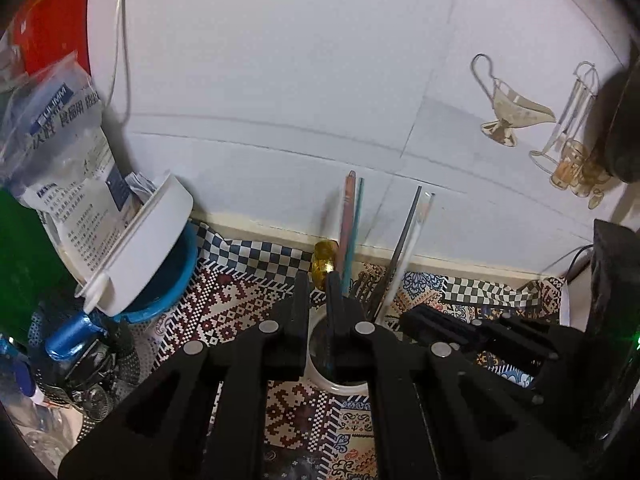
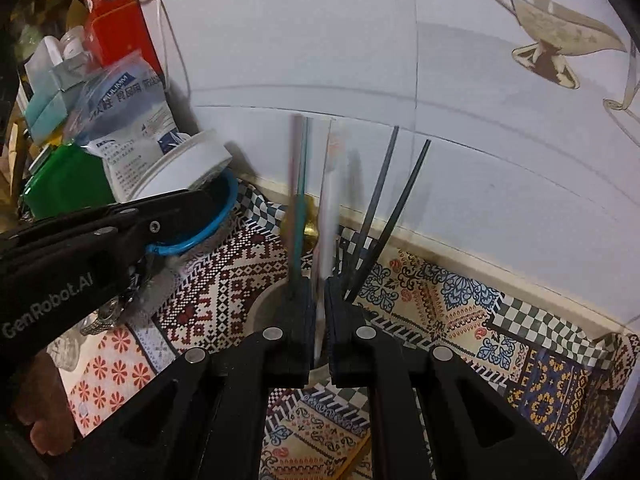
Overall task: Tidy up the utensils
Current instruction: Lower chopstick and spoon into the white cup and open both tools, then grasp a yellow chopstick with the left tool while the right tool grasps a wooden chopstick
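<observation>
My left gripper point(image 1: 318, 280) is clamped on a thin teal stick point(image 1: 354, 224), its jaws almost together, the stick rising toward twelve o'clock beside a brown-pink one point(image 1: 347, 216). Below the jaws I see the white cup point(image 1: 316, 376), standing on the patterned cloth point(image 1: 224, 312); the lower ends of the sticks go down into it. At one o'clock, two more utensils, a dark stick point(image 1: 404, 240) and a clear straw point(image 1: 416, 236), lean out of the cup. My right gripper point(image 2: 319, 284) is pinched on a blurred white straw point(image 2: 326, 232) over the same cup point(image 2: 268, 300), with two black chopsticks point(image 2: 384, 208) fanning out at one o'clock. At nine o'clock sits a tipped white tub point(image 1: 148, 240) in a blue bowl point(image 1: 180, 276).
</observation>
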